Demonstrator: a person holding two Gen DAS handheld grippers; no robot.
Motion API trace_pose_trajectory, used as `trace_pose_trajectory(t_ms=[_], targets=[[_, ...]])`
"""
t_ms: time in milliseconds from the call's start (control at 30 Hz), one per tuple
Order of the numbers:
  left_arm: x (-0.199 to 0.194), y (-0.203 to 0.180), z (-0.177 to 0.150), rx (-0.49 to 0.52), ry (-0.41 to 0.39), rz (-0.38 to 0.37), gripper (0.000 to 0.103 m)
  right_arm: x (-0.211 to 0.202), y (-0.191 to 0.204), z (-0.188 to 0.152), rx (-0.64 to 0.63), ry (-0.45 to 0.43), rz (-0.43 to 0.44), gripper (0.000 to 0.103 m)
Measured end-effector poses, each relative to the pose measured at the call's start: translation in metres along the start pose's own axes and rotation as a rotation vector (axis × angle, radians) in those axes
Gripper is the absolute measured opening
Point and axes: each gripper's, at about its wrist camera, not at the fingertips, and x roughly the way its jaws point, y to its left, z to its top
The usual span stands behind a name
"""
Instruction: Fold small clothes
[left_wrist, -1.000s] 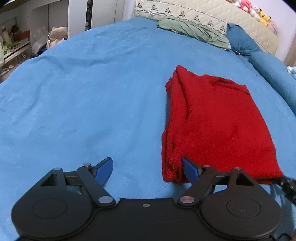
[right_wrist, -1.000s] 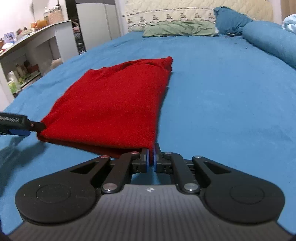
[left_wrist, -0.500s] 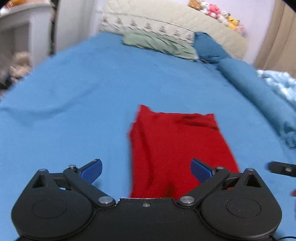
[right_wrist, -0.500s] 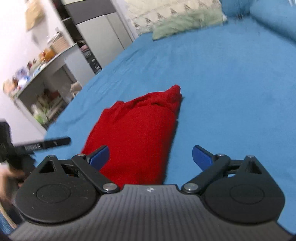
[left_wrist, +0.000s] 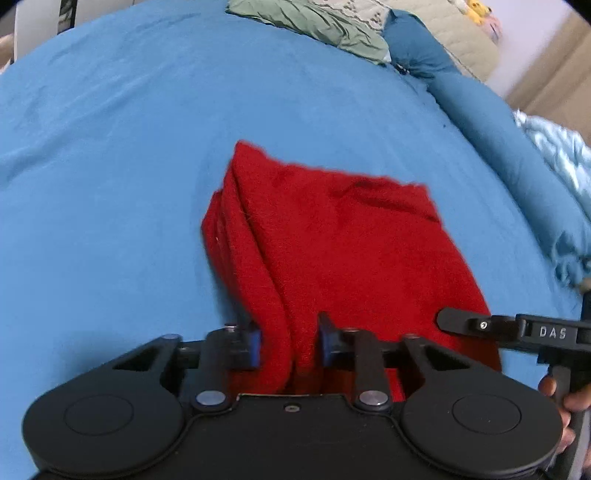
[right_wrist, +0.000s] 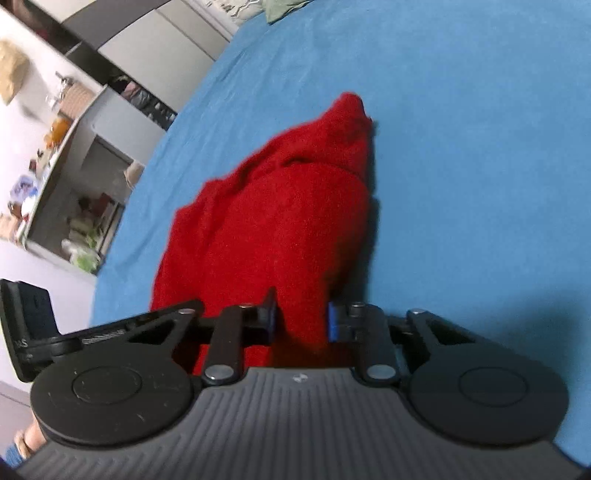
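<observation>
Left tongs (left_wrist: 290, 345) held low over blue-sheeted bed (left_wrist: 110, 166), pointing toward 12 o'clock, blue pads narrowed around a bunched ridge of folded red knitted garment (left_wrist: 332, 240) at its near left edge. Right tongs (right_wrist: 301, 319) likewise low, tilted toward 11 o'clock, narrowed on the garment's (right_wrist: 273, 206) near right edge, fabric pinched between both pads. Garment lying flat on bed, stretching from 6 toward 12 o'clock ahead of both tongs. Green pillow (left_wrist: 314, 18) at 12 o'clock.
</observation>
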Motion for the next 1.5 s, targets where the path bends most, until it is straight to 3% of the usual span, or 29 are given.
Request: trace_pose_trajectory(t_ms=[100,200,333,467,567,667,733,900,933,1033,1100,1133,1167,1367,1500], targets=[[-0.026,-0.021,0.007,-0.021,-0.017,-0.075,0.027,-0.034,0.013,0.015,0.010,-0.046,0.042,0.037],[-0.056,-0.057,-0.003,0.053,-0.020,-0.105,0.027,-0.084,0.019,0.017,-0.057,-0.068,0.058,0.037],[-0.084,-0.102,-0.054,0.135,-0.030,-0.170,0.027,-0.155,0.006,-0.016,-0.140,-0.053,0.040,0.037],[-0.071,-0.134,-0.130,0.160,0.001,-0.172,0.027,-0.199,-0.030,-0.080,-0.189,-0.058,-0.019,0.037],[-0.048,-0.148,-0.174,0.163,0.034,-0.108,0.027,-0.201,-0.059,-0.130,-0.202,-0.056,-0.095,0.038],[-0.040,-0.156,-0.194,0.207,-0.017,-0.025,0.032,-0.197,-0.089,-0.165,-0.137,-0.080,-0.112,0.041],[-0.039,-0.156,-0.195,0.191,-0.026,-0.010,0.036,-0.196,-0.095,-0.170,-0.098,-0.120,-0.089,0.044],[-0.035,-0.163,-0.195,0.202,-0.033,0.060,0.054,-0.195,-0.090,-0.171,-0.098,-0.124,-0.114,0.050],[-0.035,-0.165,-0.195,0.205,-0.036,0.071,0.055,-0.196,-0.088,-0.170,-0.103,-0.120,-0.117,0.055],[-0.054,-0.163,-0.194,0.182,-0.040,0.088,0.058,-0.204,-0.088,-0.172,-0.117,-0.126,-0.146,0.069],[-0.071,-0.164,-0.193,0.170,-0.066,0.098,0.064,-0.222,-0.082,-0.174,-0.147,-0.150,-0.162,0.078],[-0.082,-0.167,-0.191,0.172,-0.087,0.104,0.073,-0.228,-0.078,-0.174,-0.162,-0.158,-0.168,0.083],[-0.095,-0.171,-0.190,0.179,-0.114,0.118,0.077,-0.239,-0.073,-0.175,-0.179,-0.168,-0.183,0.084],[-0.183,-0.207,-0.192,0.218,-0.237,0.178,0.079,-0.318,-0.025,-0.181,-0.269,-0.243,-0.267,0.087],[-0.240,-0.230,-0.211,0.207,-0.298,0.206,0.094,-0.375,0.012,-0.197,-0.310,-0.309,-0.320,0.102]])
